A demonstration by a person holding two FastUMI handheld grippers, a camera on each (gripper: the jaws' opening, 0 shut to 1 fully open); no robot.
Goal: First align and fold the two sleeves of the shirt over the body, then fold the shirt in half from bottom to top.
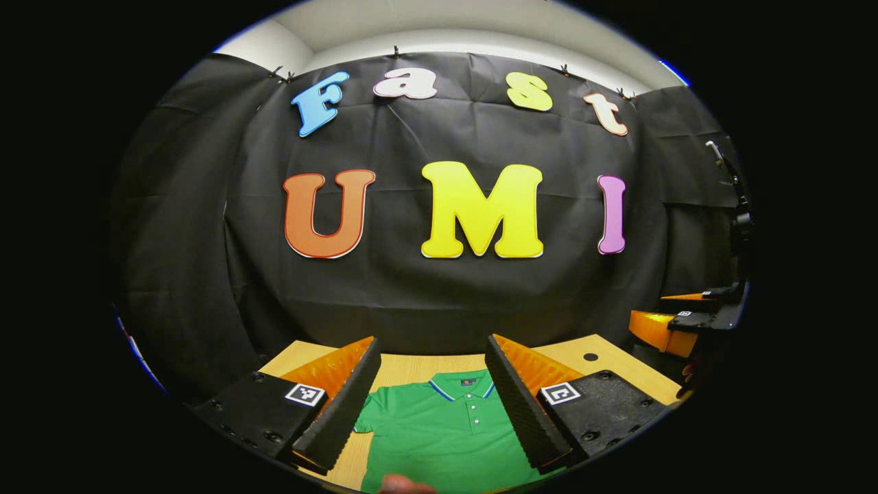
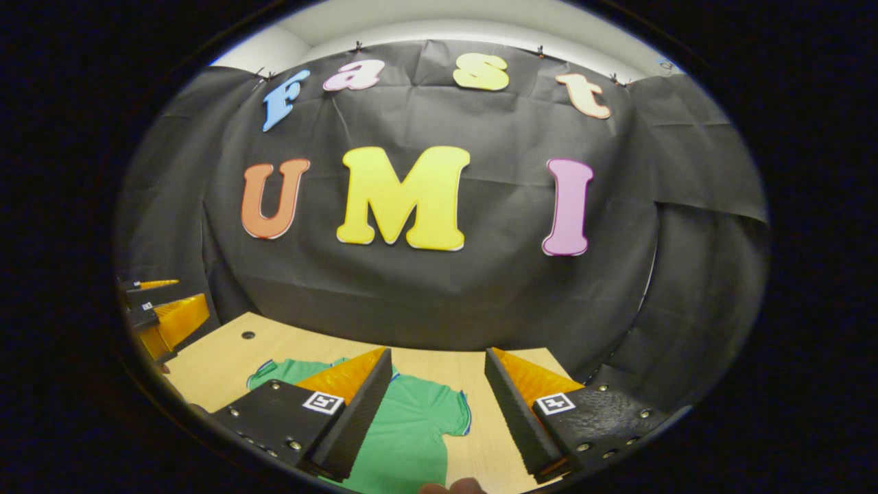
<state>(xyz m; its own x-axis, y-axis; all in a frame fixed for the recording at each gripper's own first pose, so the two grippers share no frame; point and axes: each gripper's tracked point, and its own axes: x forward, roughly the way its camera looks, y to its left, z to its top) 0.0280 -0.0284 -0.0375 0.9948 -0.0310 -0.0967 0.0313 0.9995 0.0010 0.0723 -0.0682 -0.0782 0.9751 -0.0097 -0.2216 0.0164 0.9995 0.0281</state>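
Left gripper view looks along the left tongs (image 1: 432, 384), whose two fingers stand spread wide with nothing between them, held above the counter (image 1: 411, 367) rather than touching anything. Directly beyond and below the gap lies the green polo shirt (image 1: 446, 432), flat on the wood, collar toward the booth wall and hem toward the person, so its long axis runs straight away from the tongs. Far off at the right edge the other tongs appear, raised and apart from the cloth.

In the right gripper view the right tongs (image 2: 439, 391) are likewise spread and empty, hovering above the counter (image 2: 439, 367). Here the shirt (image 2: 411, 425) lies below and to the left of the gap, its short sleeve (image 2: 456, 412) reaching out flat just beneath the opening, bare wood beyond it.

Neither sleeve looks folded yet. Each tongs sits nearest its own side's sleeve, so the likely first move is straight down onto the sleeve edges, then inward over the body.
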